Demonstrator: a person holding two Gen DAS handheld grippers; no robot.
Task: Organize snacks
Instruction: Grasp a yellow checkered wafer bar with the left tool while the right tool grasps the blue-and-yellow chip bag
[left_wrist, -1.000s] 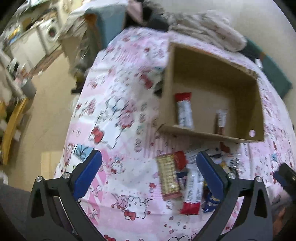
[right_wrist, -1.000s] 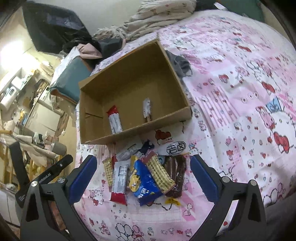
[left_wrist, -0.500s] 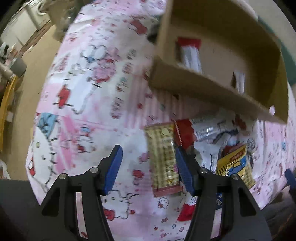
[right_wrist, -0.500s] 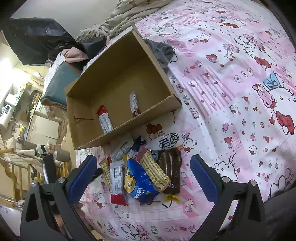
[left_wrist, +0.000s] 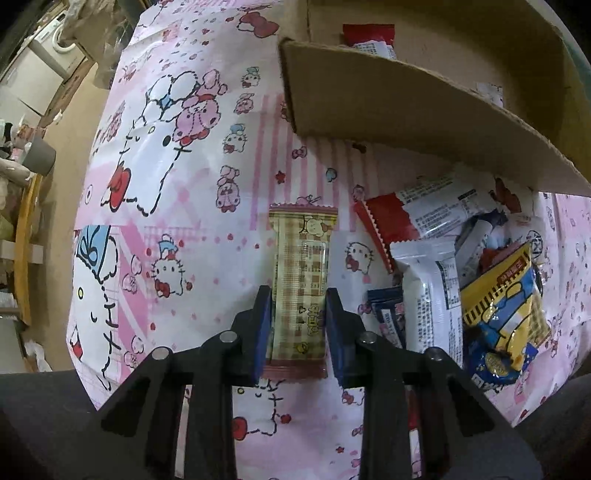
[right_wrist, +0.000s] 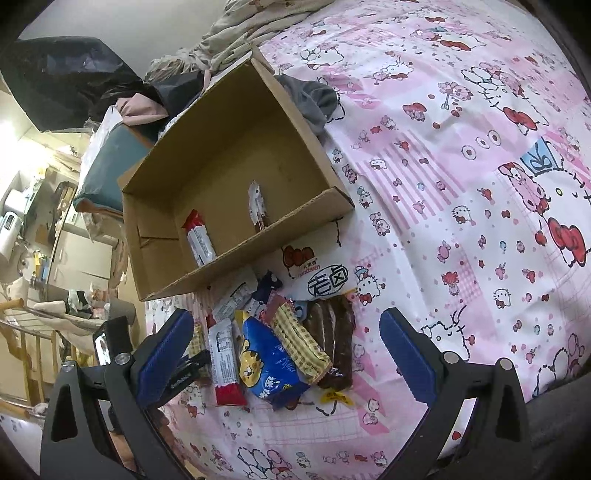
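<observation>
Two risks stand out: the left gripper, jaws just closing narrow on the plaid bar flat on the sheet below the box, may pinch cloth or slip, while the right gripper hangs wide.

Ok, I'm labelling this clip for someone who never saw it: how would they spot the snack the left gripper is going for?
Find the open cardboard box on the pink cartoon bedspread; the loose snacks lie just before its near wall. The target is the tan checked bar at the pile's left edge, lying apart from the others. It alone sits between the left gripper pads, which have just been closing on it.
</observation>
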